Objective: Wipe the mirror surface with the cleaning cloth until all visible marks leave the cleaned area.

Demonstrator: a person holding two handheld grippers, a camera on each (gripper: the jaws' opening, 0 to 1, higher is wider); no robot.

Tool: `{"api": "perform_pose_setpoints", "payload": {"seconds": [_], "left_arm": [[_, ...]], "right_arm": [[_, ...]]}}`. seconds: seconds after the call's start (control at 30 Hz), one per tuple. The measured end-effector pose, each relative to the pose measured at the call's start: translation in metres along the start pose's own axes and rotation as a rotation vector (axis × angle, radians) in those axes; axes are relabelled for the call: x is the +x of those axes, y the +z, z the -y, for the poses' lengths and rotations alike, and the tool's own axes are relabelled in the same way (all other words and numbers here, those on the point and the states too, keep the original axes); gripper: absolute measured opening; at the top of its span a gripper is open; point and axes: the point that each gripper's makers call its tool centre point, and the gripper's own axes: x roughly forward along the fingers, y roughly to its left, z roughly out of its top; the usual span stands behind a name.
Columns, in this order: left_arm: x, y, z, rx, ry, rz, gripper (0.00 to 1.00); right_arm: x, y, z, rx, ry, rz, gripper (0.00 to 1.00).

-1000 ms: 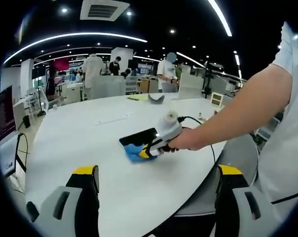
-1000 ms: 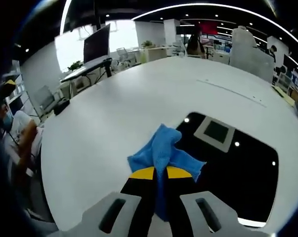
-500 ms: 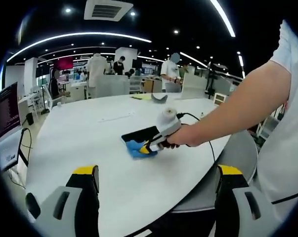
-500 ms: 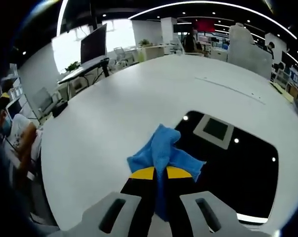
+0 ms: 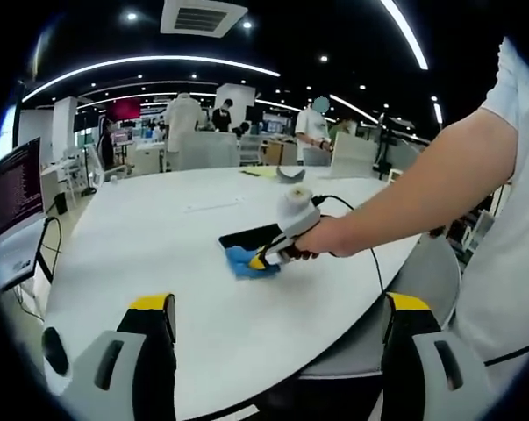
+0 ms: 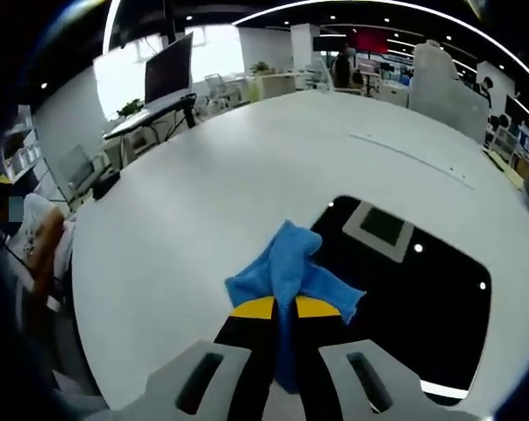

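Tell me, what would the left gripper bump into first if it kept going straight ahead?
Probably the white table. The left gripper, jaws wide open, points across its bare top toward the blue cloth and mirror farther off, though depth is hard to judge.

Open-plan office: dark ceiling, curved light strips, air vent. Large white round table; monitor before bright windows.

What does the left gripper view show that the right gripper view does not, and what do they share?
Left gripper view alone: the left gripper, jaws wide apart over the table, and the person's hand holding the right gripper.
Right gripper view alone: ceiling lights reflected in the mirror.
Both: the right gripper's jaws shut on the blue cloth, which lies at the mirror's edge.
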Motion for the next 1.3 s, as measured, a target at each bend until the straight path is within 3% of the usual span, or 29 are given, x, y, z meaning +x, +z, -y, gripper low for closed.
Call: {"api": "perform_pose_setpoints", "payload": {"seconds": [0.2,0.53,1.0,1.3], "left_arm": [[0.008,0.004,0.005,-0.003,0.024,-0.007,0.99],[0.017,0.024,0.013,0.005,0.046,0.004,0.99],[0.024,0.03,0.014,0.019,0.043,0.008,0.99],[0.033,0.03,0.016,0.029,0.048,0.0,0.99]], "right_arm": [[-0.01,0.011,0.001,0.017,0.026,0.033,0.02],[-0.03,0.049,-0.004,-0.019,0.053,0.092,0.02],[-0.037,0.049,-0.001,-0.007,0.061,0.108,0.02],[-0.047,0.042,0.025,0.004,0.025,0.115,0.02]]}}
